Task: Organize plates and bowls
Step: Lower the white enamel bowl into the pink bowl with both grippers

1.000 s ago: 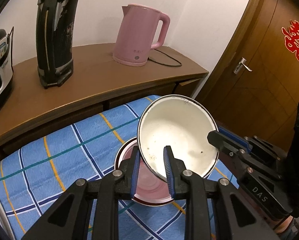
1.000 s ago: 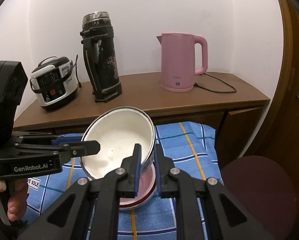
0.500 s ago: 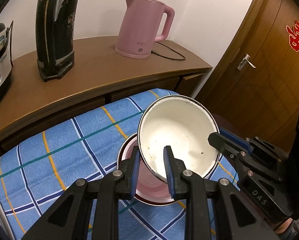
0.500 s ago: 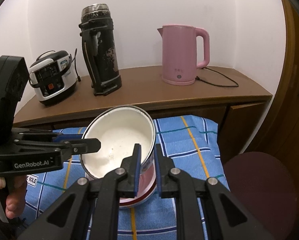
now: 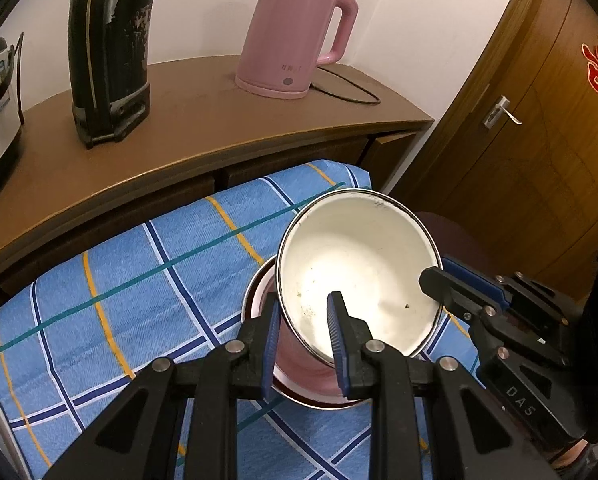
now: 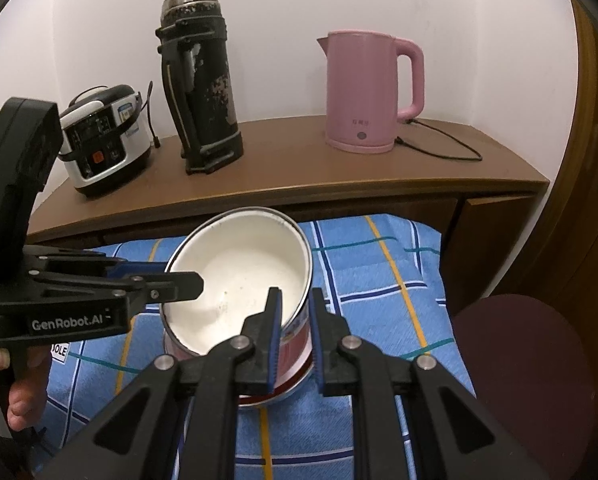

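A white enamel bowl (image 5: 359,280) (image 6: 239,276) is tilted over a pink bowl (image 5: 299,364) (image 6: 293,340) that rests on the blue checked cloth (image 5: 119,300). Both grippers hold the white bowl by its rim. My left gripper (image 5: 304,334) is shut on the rim's near left side, one finger inside the bowl and one outside; in the right wrist view this left gripper (image 6: 187,284) reaches in from the left. My right gripper (image 6: 295,316) is shut on the opposite side of the rim, and in the left wrist view the right gripper (image 5: 435,280) shows at the bowl's right. The white bowl hides most of the pink bowl.
A wooden counter (image 6: 299,176) behind the cloth carries a pink kettle (image 6: 367,92) with its cord, a black thermos (image 6: 199,80) and a rice cooker (image 6: 103,136). A dark red stool (image 6: 527,360) stands to the right. A wooden door (image 5: 539,140) is beyond it.
Both wrist views have tipped slightly downward, so the counter items sit higher in frame. The white bowl stays gripped by both grippers and has sunk a little closer onto the pink bowl.
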